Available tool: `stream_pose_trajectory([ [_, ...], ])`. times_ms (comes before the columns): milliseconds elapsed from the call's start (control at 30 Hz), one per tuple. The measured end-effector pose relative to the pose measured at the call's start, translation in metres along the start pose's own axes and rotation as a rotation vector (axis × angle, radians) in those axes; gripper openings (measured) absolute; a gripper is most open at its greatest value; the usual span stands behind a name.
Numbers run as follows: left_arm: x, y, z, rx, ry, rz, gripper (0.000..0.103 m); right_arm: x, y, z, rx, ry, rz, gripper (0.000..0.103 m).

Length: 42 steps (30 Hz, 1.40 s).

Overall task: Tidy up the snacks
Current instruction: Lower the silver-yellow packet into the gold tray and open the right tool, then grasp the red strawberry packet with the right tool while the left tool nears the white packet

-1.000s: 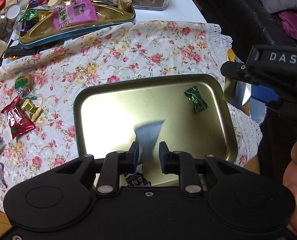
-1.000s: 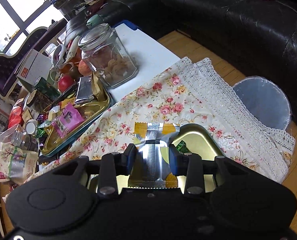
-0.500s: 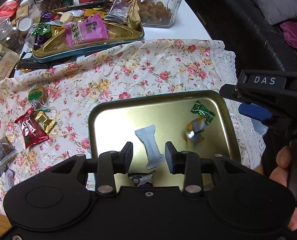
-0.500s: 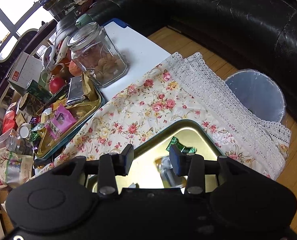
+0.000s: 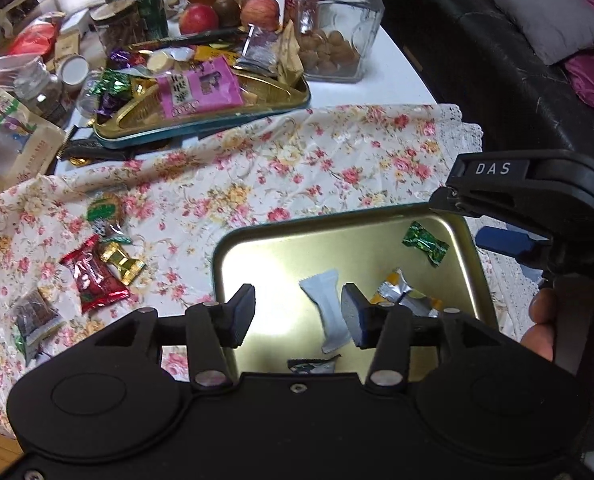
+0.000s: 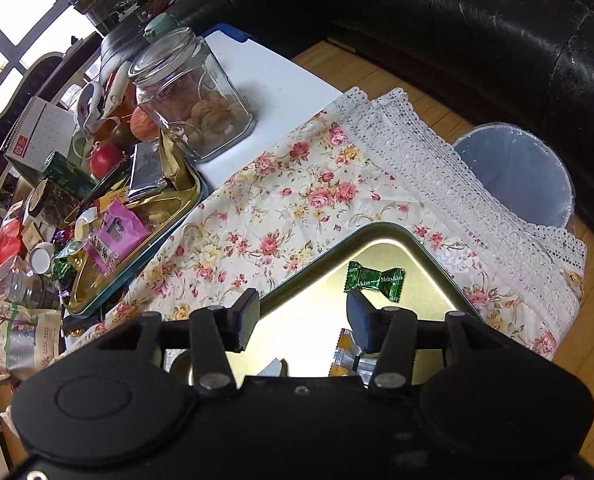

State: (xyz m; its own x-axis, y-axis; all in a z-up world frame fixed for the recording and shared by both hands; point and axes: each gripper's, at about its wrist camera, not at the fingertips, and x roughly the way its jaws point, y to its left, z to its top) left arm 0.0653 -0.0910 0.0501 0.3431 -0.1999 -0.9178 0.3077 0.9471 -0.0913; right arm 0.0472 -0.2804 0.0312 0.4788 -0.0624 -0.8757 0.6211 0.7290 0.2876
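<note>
Hiding under left claw [image 5: 297,316] — dark wrapper [image 5: 312,365], half cut off.

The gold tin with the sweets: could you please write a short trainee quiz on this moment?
1. True or false: the left gripper holds a snack.
2. How many wrapped snacks lie in the gold tin?
3. Which lies nearest the tin's far right corner: A white packet, B green candy, C orange-silver packet?

Key: 1 false, both grippers are open and empty. 2 four, one half hidden by the left gripper. 3 B.
</note>
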Motion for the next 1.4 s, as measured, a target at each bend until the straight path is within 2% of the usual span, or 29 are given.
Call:
stream_pose_trajectory([
  [200, -0.005, 0.016, 0.001, -0.017, -0.011, 0.013, 0.055, 0.007, 0.007, -0.003, 0.049, 0.026, -0.009, 0.058],
  [500, -0.015, 0.043, 0.001, -0.060, -0.042, 0.044, 0.055, 0.014, 0.036, -0.011, 0.015, 0.075, 0.006, 0.061],
  [633, -0.020, 0.053, -0.002, -0.049, -0.070, 0.083, 0.056, 0.014, 0.054, -0.016, -0.030, 0.083, 0.021, 0.061],
  [1000, -0.026, 0.092, -0.009, -0.092, -0.071, 0.119, 0.056, 0.019, 0.081, -0.031, -0.115, 0.112, 0.018, 0.061],
  [1400, -0.021, 0.149, -0.023, -0.177, -0.027, 0.179, 0.056, 0.022, 0.130, -0.064, -0.248, 0.161, 0.063, 0.061],
])
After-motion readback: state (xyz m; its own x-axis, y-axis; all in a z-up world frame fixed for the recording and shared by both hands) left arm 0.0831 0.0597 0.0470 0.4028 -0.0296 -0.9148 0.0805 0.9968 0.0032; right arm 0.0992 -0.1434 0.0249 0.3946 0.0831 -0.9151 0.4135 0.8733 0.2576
